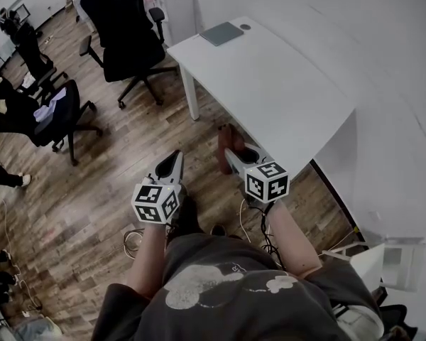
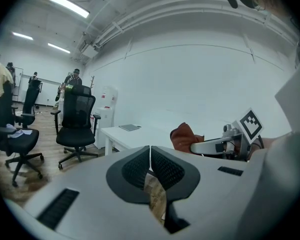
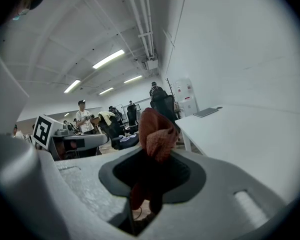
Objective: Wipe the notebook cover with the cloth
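Looking down in the head view, the person stands on the wood floor (image 1: 92,212), off the near corner of the white worktop (image 1: 270,91). Both claws are held out low over the floor, not over the worktop. The right claw (image 1: 231,152) grips a rust-brown cloth (image 1: 225,142), which bunches up past the jaw tips. The left claw (image 1: 175,156) carries nothing. The grey notebook (image 1: 222,33) lies flat at the far end of the worktop, well apart from both claws, so wiping has not begun. I judge that the next step is to get closer to it.

In the left gripper view, the jaws are pressed together with nothing between them. I judge this claw is being kept free to steady the notebook. Past the jaws, the notebook sits near the worktop's far corner, close to a black office chair (image 2: 77,121). The right claw and its cloth show at the right.

In the right gripper view, the jaws are clamped on the cloth. A wad of it stands up ahead of the tips, which should suit rubbing a flat cover. The notebook is small and distant on the worktop, to the right.
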A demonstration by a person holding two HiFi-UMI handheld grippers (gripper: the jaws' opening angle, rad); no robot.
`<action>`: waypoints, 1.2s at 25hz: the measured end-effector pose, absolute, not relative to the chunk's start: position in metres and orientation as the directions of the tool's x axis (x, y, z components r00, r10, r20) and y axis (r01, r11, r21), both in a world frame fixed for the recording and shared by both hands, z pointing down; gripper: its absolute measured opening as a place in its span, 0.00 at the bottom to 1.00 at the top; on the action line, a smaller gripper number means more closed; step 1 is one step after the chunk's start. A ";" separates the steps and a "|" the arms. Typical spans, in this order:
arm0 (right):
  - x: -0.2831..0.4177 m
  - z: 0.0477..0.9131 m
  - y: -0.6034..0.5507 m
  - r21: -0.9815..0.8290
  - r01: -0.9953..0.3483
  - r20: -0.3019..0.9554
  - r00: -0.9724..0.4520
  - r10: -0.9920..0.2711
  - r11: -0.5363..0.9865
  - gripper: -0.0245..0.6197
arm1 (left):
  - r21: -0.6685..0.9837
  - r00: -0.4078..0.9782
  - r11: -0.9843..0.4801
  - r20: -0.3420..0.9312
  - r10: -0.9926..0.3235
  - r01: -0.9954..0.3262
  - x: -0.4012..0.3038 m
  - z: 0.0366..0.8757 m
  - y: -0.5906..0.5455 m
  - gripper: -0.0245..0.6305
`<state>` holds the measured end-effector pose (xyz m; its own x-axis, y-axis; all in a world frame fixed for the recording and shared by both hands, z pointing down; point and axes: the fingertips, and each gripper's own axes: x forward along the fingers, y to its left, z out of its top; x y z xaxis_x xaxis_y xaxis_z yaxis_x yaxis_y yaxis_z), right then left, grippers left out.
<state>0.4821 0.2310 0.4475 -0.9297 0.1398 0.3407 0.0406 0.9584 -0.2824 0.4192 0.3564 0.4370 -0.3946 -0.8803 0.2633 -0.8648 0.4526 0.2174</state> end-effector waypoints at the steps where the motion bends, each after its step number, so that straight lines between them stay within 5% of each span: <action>1: 0.479 0.448 0.229 -0.282 0.037 0.342 -0.930 0.137 0.959 0.20 | 0.222 -0.393 0.452 0.264 -0.881 -0.864 0.415 0.439 0.354 0.05; 12: 0.426 0.472 0.179 -0.299 -0.041 0.394 -0.915 0.084 0.953 0.20 | 0.266 -0.343 0.413 0.274 -0.899 -0.871 0.346 0.458 0.304 0.05; 30: 0.239 0.490 0.151 -0.324 -0.142 0.464 -0.886 0.026 0.935 0.20 | 0.319 -0.269 0.364 0.305 -0.914 -0.875 0.148 0.474 0.278 0.05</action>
<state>0.2385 0.1515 0.4898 -0.8856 0.0258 0.4638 -0.1425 0.9352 -0.3241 0.1484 0.2785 0.4743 -0.2690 -0.9137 0.3045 -0.8750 0.3640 0.3192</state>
